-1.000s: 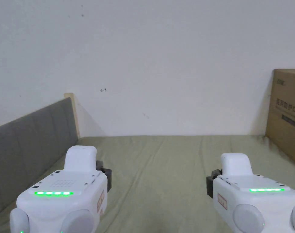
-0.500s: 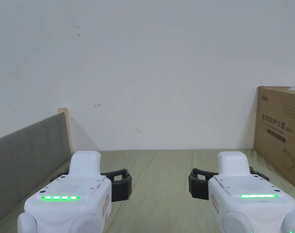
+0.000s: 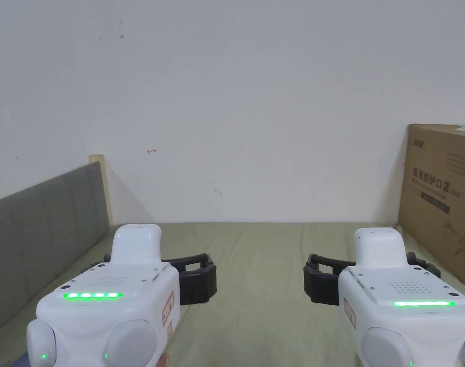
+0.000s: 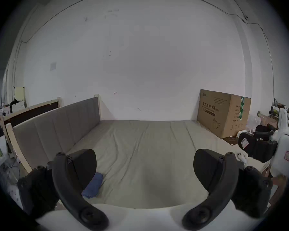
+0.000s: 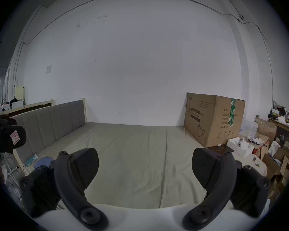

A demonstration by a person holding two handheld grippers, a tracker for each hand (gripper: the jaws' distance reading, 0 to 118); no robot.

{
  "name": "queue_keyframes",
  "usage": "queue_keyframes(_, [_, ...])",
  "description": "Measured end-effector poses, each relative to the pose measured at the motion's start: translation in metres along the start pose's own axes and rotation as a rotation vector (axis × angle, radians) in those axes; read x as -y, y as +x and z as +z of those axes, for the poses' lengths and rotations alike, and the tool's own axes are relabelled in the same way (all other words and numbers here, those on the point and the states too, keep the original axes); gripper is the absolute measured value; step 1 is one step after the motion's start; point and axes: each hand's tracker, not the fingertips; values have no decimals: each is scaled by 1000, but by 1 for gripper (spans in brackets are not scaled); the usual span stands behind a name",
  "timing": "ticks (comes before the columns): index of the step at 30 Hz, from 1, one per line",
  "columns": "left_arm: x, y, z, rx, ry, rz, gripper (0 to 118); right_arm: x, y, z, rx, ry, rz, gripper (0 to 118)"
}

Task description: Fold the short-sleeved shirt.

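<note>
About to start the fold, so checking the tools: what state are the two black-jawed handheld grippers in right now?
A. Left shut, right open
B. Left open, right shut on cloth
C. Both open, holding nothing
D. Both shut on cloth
C: the left gripper and the right gripper each show their black jaws spread wide, with bare olive-green bed sheet visible between them.

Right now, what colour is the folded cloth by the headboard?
Blue; the cloth shows best in the left gripper view.
</note>
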Motion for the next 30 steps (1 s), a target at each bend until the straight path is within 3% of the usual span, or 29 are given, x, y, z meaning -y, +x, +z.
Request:
queue_keyframes(5, [1, 9, -3, -147, -20, -52, 117, 3, 1, -2, -6, -14, 2, 112])
queue_keyframes(11, [4, 0, -4, -66, -47, 13, 116, 5, 0, -2, -14, -25, 10, 112])
queue_keyframes(30, [9, 7, 1, -97, -29, -76, 116, 9, 5, -5, -19, -41, -12, 112])
